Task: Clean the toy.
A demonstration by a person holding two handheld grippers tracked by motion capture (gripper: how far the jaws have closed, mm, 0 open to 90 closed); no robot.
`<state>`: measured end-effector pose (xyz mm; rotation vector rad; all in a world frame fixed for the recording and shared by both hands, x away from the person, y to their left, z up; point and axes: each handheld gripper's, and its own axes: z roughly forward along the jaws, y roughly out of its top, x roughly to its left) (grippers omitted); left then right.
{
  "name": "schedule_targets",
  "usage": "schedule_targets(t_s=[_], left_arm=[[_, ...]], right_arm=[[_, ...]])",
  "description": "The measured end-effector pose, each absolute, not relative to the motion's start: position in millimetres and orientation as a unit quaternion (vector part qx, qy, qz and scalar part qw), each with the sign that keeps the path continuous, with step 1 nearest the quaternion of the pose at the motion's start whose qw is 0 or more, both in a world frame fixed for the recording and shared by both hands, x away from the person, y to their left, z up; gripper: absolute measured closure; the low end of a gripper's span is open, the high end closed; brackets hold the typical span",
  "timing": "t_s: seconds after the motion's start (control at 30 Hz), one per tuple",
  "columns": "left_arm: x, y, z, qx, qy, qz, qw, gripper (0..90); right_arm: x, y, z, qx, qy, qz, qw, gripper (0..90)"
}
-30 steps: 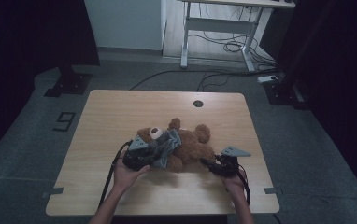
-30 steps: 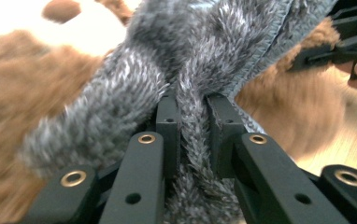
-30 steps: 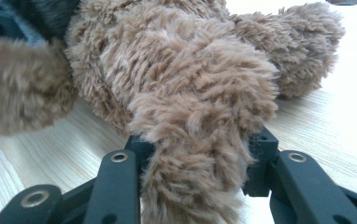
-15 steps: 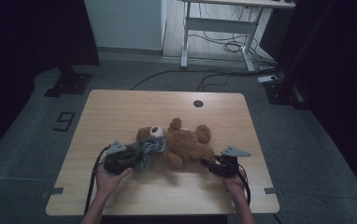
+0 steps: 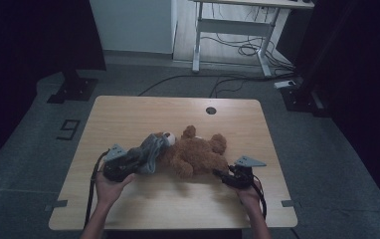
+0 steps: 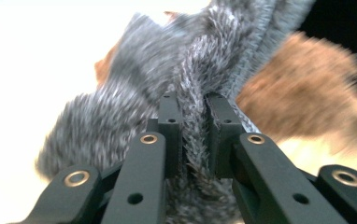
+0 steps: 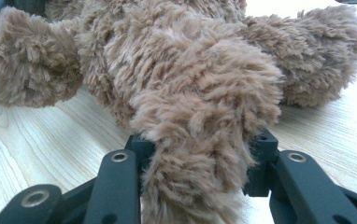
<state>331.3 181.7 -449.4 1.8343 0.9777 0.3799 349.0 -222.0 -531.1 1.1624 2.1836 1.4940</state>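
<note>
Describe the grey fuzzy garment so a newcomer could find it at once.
On the wooden table, find the brown teddy bear lying near the middle. At its head end, the grey garment stretches off towards the left gripper, whose jaws pinch a fold. It is the one grey, shaggy thing beside brown fur.

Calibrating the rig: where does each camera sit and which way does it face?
High view: above the person's side, looking forward and down on the table; both forearms, left gripper and right gripper show.
Left gripper view: rides the left gripper, looking along its jaws, shut on the grey garment.
Right gripper view: rides the right gripper, looking along its jaws, shut on a limb of the bear.
Shared: all three views show the bear; the high and left gripper views show the garment.
</note>
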Motion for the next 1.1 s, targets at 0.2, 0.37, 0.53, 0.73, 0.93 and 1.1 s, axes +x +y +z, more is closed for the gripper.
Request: schedule_targets(t_s=[0.2, 0.37, 0.53, 0.73, 0.93, 1.1], left_arm=[[349, 129, -428, 0.781, 0.358, 0.15, 0.489, 78.1], [361, 82, -429, 0.811, 0.328, 0.123, 0.469, 78.7], [361, 43, -443, 0.836, 0.307, 0.099, 0.444, 79.2], [359, 31, -468, 0.843, 0.318, 0.072, 0.427, 79.4], [349, 26, -485, 0.858, 0.313, 0.057, 0.403, 79.7], [346, 23, -500, 0.866, 0.313, 0.045, 0.386, 79.7]], right_arm=[[349, -222, -531, 0.398, 0.75, 0.513, 0.127, 58.6], [349, -222, -531, 0.398, 0.75, 0.513, 0.126, 58.7], [349, -221, -531, 0.398, 0.75, 0.513, 0.126, 58.7], [349, -222, -531, 0.396, 0.755, 0.508, 0.126, 58.8], [349, -222, -533, 0.392, 0.76, 0.503, 0.125, 58.9], [349, -222, -533, 0.391, 0.761, 0.502, 0.124, 58.9]])
